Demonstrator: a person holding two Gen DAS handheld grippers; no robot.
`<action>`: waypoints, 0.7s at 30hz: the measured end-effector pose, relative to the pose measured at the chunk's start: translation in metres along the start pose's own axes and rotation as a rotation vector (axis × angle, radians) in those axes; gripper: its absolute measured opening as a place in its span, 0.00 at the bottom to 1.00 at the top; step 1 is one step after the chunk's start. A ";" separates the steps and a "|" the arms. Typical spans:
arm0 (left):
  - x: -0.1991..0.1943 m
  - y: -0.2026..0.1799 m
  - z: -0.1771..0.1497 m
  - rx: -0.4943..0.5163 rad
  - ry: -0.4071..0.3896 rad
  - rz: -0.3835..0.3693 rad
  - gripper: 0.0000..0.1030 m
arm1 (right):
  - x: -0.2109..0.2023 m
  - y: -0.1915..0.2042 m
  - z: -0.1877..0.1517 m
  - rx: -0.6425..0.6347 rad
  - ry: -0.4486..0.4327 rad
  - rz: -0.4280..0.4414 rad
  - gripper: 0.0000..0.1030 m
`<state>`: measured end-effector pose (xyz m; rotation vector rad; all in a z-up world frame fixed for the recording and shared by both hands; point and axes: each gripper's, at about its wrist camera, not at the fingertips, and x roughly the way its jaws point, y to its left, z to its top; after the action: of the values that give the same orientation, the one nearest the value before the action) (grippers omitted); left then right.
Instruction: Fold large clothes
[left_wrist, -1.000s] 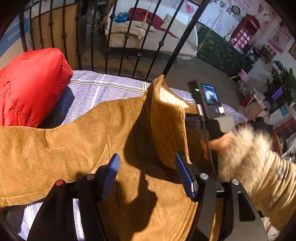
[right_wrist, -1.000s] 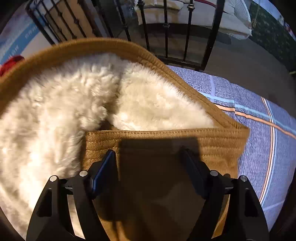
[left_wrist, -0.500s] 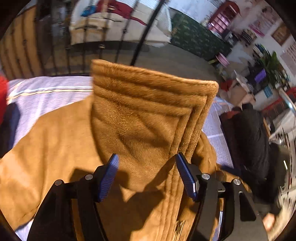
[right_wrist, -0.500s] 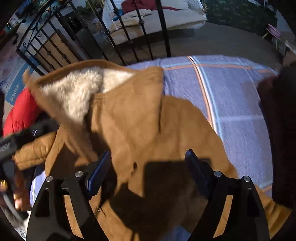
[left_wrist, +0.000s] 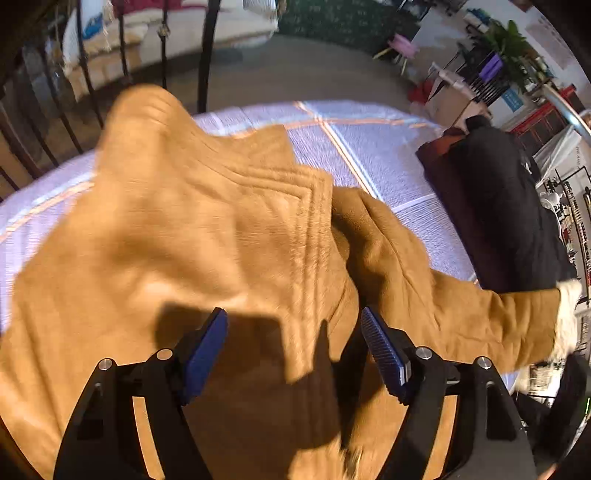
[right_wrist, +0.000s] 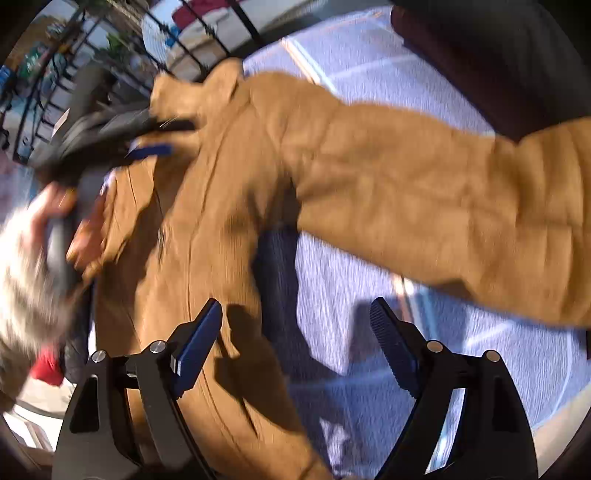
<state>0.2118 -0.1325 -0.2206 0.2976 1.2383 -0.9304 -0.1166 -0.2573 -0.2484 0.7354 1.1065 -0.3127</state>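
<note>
On the striped bedspread (left_wrist: 369, 129) lies the tan coat (left_wrist: 184, 240). Left gripper (left_wrist: 295, 343): jaws wide apart over the coat body, holding nothing. Right gripper (right_wrist: 295, 343): jaws wide apart, empty, above the coat's edge and the sleeve (right_wrist: 443, 206).

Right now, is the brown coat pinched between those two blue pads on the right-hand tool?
No, the right gripper is open, above the brown coat and bedsheet.

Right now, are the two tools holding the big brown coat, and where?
No. Both the left tool and the right tool are open above the brown coat, with no cloth pinched between their fingers. Nothing is held.
</note>
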 end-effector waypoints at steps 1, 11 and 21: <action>-0.017 0.006 -0.007 0.007 -0.022 0.018 0.71 | -0.001 -0.001 0.012 -0.021 -0.014 0.001 0.79; -0.087 0.190 -0.033 -0.339 -0.073 0.304 0.75 | 0.089 -0.011 0.195 -0.055 0.055 0.186 0.79; -0.041 0.203 -0.043 -0.204 0.112 0.362 0.39 | 0.034 0.033 0.177 -0.110 -0.014 0.244 0.09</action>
<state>0.3322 0.0386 -0.2549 0.3993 1.3164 -0.4781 0.0401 -0.3481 -0.2228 0.7601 1.0002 -0.0496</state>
